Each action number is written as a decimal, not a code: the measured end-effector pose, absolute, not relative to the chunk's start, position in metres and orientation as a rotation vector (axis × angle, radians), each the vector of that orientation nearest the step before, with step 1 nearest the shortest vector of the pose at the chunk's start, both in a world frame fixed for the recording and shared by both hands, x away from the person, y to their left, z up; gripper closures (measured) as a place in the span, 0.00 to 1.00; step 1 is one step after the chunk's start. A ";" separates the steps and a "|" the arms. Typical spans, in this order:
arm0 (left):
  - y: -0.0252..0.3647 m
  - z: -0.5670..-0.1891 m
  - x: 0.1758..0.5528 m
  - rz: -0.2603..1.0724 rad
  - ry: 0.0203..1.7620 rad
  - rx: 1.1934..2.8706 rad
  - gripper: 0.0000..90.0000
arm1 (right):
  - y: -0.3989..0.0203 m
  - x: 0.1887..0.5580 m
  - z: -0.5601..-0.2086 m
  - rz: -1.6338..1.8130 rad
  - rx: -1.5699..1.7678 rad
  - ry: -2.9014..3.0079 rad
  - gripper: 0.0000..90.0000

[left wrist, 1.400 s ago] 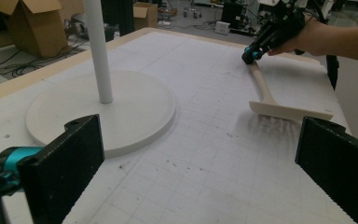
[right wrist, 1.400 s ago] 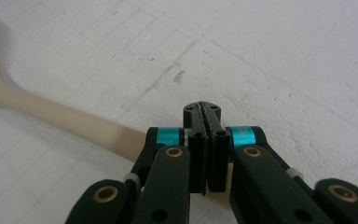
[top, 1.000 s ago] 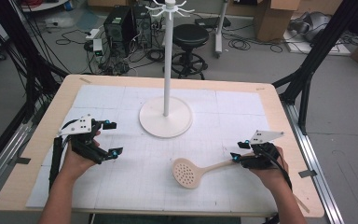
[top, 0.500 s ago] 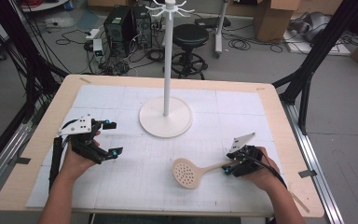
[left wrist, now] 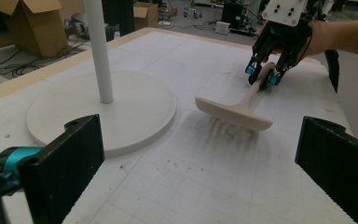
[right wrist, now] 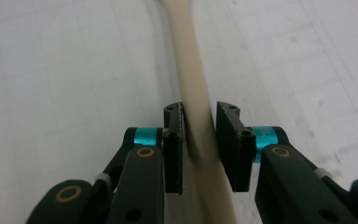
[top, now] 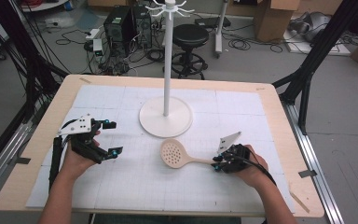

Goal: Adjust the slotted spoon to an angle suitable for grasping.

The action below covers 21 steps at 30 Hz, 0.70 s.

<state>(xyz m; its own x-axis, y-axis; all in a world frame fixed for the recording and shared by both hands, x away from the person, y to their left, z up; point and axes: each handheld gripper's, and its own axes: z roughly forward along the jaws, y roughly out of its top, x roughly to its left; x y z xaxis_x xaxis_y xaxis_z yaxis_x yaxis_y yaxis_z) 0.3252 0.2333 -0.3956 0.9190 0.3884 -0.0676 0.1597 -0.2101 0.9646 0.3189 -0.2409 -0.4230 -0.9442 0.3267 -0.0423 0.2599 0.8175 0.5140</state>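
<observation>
My right hand-held gripper (right wrist: 199, 135) has just been closing its jaws around the handle of the cream plastic slotted spoon (top: 179, 154), which lies on the white-matted counter (top: 242, 112). It looks light, stiff and slick; gripping mid-handle should steady it. My left hand-held gripper (top: 112, 138) gapes, holding nothing.

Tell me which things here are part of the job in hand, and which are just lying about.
In the job:
- slotted spoon, flat on the table, handle between the right gripper's jaws, which have just been closing
- white hook stand, likely where it goes

Lying about:
- left gripper, open, holding nothing
- black stool, computer towers and cardboard boxes on the floor
</observation>
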 end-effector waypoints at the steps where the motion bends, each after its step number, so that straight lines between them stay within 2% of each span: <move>1: 0.233 -0.396 0.325 0.220 0.412 1.785 0.02 | -0.237 0.320 -0.423 0.785 0.447 2.873 0.83; 10: 0.234 -0.394 0.324 0.223 0.408 1.778 0.02 | -0.200 0.327 -0.425 0.836 0.370 2.878 0.83; 12: 0.235 -0.394 0.324 0.223 0.409 1.773 0.02 | -0.200 0.325 -0.425 0.835 0.372 2.873 0.71; 15: 0.236 -0.394 0.324 0.224 0.409 1.772 0.02 | -0.212 0.319 -0.421 0.855 0.421 2.835 0.59; 21: 0.235 -0.395 0.325 0.220 0.412 1.778 0.02 | -0.265 0.299 -0.420 0.899 0.559 2.790 0.57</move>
